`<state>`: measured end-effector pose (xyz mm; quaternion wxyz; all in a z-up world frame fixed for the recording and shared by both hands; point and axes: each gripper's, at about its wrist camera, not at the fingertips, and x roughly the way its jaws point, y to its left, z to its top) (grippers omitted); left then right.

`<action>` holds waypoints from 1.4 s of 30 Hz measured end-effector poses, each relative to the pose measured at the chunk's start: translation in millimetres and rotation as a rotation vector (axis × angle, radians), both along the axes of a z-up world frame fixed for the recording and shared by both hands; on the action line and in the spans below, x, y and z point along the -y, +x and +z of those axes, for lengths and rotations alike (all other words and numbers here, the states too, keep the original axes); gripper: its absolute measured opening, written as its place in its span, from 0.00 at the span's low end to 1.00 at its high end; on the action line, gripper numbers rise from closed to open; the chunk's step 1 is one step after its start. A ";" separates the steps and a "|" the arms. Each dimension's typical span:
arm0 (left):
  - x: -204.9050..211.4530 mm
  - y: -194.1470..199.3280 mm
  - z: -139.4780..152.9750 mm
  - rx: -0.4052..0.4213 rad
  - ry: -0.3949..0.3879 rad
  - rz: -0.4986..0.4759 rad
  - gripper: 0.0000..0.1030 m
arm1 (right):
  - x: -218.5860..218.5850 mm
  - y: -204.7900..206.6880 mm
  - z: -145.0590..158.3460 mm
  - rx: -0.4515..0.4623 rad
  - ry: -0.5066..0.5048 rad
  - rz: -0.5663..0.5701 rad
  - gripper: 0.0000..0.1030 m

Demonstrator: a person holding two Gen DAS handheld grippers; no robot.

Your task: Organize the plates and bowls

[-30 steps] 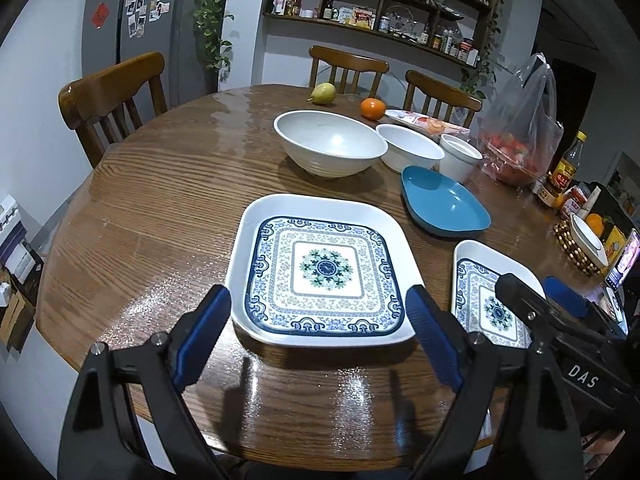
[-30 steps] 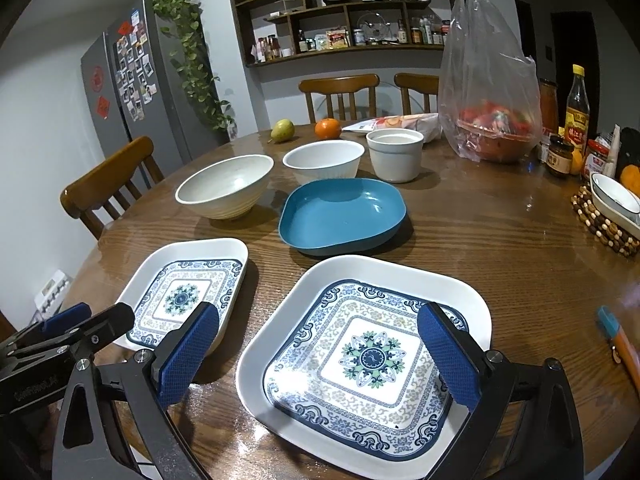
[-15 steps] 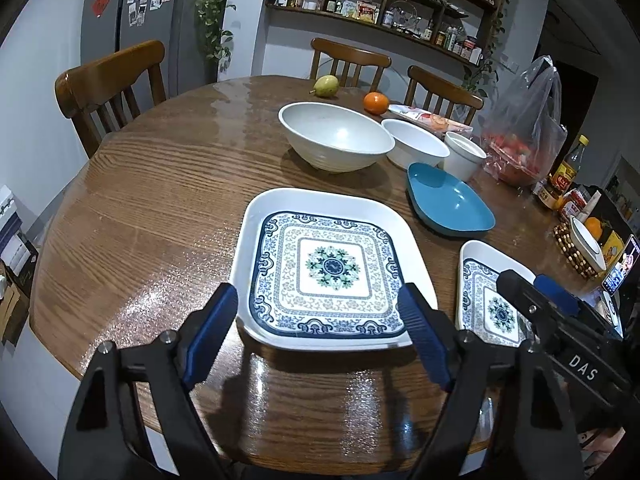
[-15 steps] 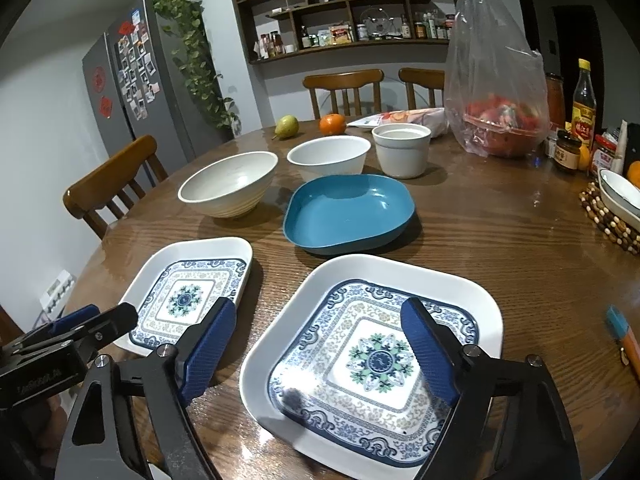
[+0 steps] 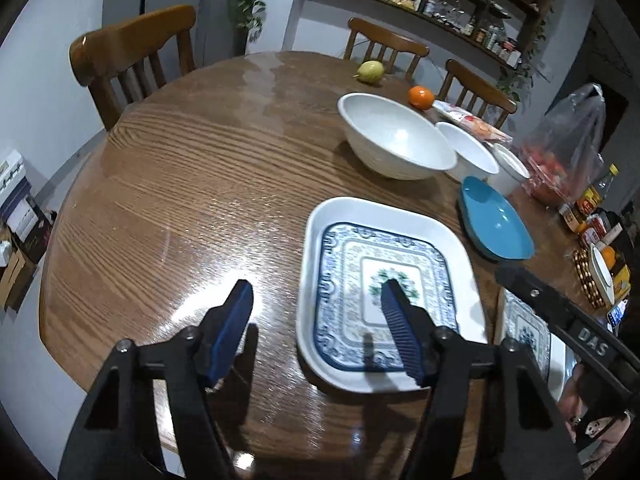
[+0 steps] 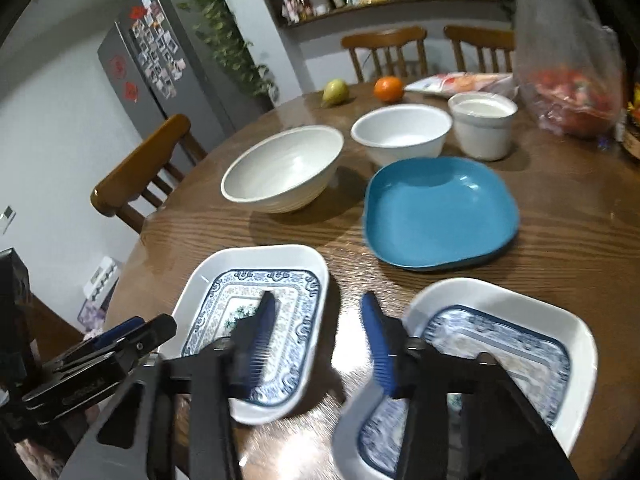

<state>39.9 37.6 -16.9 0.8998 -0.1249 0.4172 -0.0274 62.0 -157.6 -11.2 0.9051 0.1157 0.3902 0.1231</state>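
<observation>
One round bench (image 5: 180,184) carries everything. The left patterned plate (image 5: 348,264) and right patterned plate (image 6: 500,332) lie side by side at its near edge, with the blue plate (image 6: 436,208) and white bowls beyond. The left tool (image 5: 316,288) straddles the left plate's left rim, and its jaws have just been closing but stand apart. The right tool (image 6: 318,300) has also been closing over the gap between the plates, gripping nothing. Seat each pad squarely on one rim before squeezing, then lift level.

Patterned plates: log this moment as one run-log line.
left gripper: closing, open astride left plate rim | right gripper: closing, open beside right plate
</observation>
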 end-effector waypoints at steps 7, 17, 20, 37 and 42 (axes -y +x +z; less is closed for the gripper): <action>-12.6 17.9 -15.1 -0.102 -0.093 -0.040 0.38 | -9.7 22.9 -15.7 -0.077 0.001 0.007 0.31; -17.9 21.3 -20.8 -0.114 -0.135 -0.068 0.14 | -19.3 35.9 -31.3 -0.145 -0.032 0.036 0.25; -16.5 19.4 -20.2 -0.109 -0.123 -0.069 0.14 | -20.7 34.3 -31.7 -0.134 -0.058 0.026 0.20; -16.4 -1.5 -12.7 -0.097 -0.077 -0.065 0.14 | -22.8 0.6 -27.4 -0.108 -0.078 0.014 0.14; -13.5 -2.6 -14.8 -0.106 -0.072 -0.075 0.14 | -22.7 -1.5 -30.5 -0.115 -0.089 0.002 0.14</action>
